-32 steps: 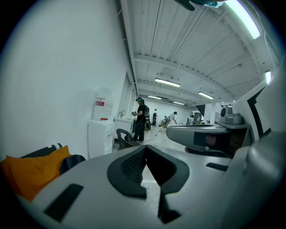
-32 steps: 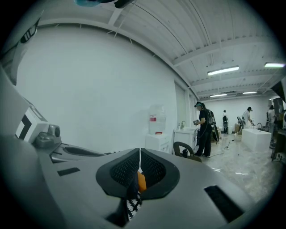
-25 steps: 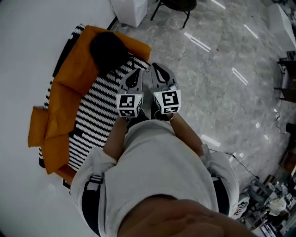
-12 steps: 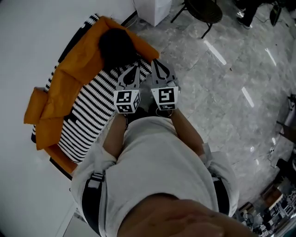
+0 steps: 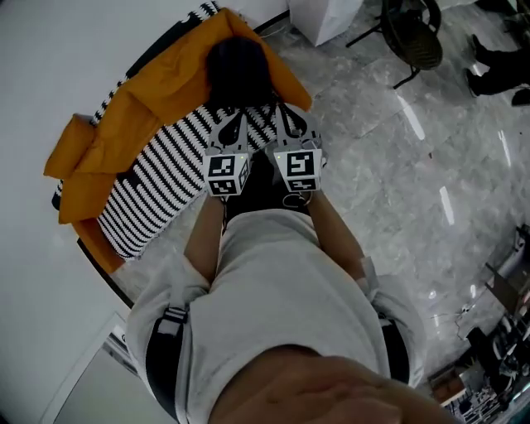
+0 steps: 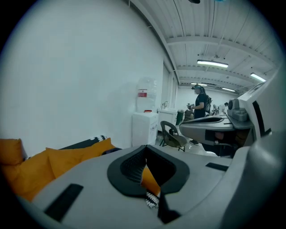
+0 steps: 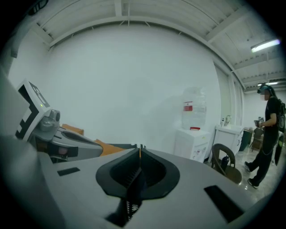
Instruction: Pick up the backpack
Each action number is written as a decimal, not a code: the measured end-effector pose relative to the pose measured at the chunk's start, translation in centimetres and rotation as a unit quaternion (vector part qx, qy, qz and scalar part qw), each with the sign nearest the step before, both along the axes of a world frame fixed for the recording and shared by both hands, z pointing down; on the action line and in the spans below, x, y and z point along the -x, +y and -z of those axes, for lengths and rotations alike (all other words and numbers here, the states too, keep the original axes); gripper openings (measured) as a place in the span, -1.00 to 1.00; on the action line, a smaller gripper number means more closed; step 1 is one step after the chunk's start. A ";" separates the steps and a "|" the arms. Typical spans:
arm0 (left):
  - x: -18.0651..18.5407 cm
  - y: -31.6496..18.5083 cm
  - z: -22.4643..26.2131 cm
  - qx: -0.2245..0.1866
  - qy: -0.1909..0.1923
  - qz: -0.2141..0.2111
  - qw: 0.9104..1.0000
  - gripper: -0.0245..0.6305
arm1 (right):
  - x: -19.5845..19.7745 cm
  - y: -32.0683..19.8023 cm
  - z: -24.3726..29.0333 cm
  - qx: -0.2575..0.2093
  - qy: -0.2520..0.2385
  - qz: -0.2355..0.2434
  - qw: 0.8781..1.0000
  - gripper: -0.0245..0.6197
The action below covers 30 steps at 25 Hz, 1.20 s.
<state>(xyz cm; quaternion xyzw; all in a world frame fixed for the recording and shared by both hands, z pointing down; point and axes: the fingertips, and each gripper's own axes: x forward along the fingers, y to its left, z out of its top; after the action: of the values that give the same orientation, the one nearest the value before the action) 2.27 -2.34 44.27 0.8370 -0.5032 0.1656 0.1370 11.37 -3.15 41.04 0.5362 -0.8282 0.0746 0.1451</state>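
Note:
A black backpack (image 5: 238, 70) rests on the orange cushions at the far end of a sofa (image 5: 157, 178) with a black-and-white striped seat. My left gripper (image 5: 235, 121) and right gripper (image 5: 282, 114) are held side by side over the striped seat, tips just short of the backpack. Both are shut with nothing between the jaws. In the left gripper view the left gripper (image 6: 145, 150) points past the orange cushions (image 6: 49, 163), and a dark shape that may be the backpack (image 6: 111, 150) shows just over it. The right gripper (image 7: 139, 151) points toward the white wall.
A white water dispenser (image 6: 144, 123) stands by the wall beyond the sofa, with a dark chair (image 6: 172, 136) beside it. A person (image 7: 267, 134) stands farther off on the grey marble floor (image 5: 397, 166). White cabinets (image 5: 327, 16) sit at the top.
Both grippers have moved together toward the backpack and dipped lower; the sofa and backpack now sit closer to their tips. The jaws stayed shut throughout.

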 end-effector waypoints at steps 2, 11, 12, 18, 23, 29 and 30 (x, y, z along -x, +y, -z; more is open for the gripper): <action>2.1 -1.4 -0.8 0.006 -0.001 0.010 1.000 -0.89 | 1.6 -1.4 -1.0 0.014 0.007 0.012 1.000 -0.80; 7.8 -10.0 -5.7 0.029 -0.059 0.012 0.998 -0.89 | 7.1 -9.7 -5.9 0.070 0.043 0.038 0.996 -0.80; 8.3 -11.0 -6.1 0.033 -0.059 0.006 0.998 -0.89 | 8.0 -10.7 -6.3 0.075 0.045 0.039 0.995 -0.80; 10.3 -17.0 -10.2 0.071 -0.048 -0.031 0.996 -0.89 | 11.7 -16.1 -9.9 0.113 0.068 0.064 0.989 -0.80; 10.8 -20.3 -14.4 0.118 -0.044 -0.051 0.991 -0.89 | 11.8 -19.0 -13.6 0.168 0.054 0.039 0.984 -0.80; 11.4 -22.8 -19.5 0.169 -0.035 -0.055 0.983 -0.89 | 11.6 -21.7 -18.6 0.221 0.032 0.010 0.975 -0.80; 11.4 -23.4 -19.8 0.173 -0.030 -0.057 0.983 -0.89 | 11.6 -22.1 -19.4 0.225 0.032 0.006 0.974 -0.80</action>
<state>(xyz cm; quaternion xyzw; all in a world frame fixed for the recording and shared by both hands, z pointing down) -9.11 -25.78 64.04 0.8224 -0.4227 0.2829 0.2548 -0.22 -25.27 60.47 0.4869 -0.7881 0.2411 0.2894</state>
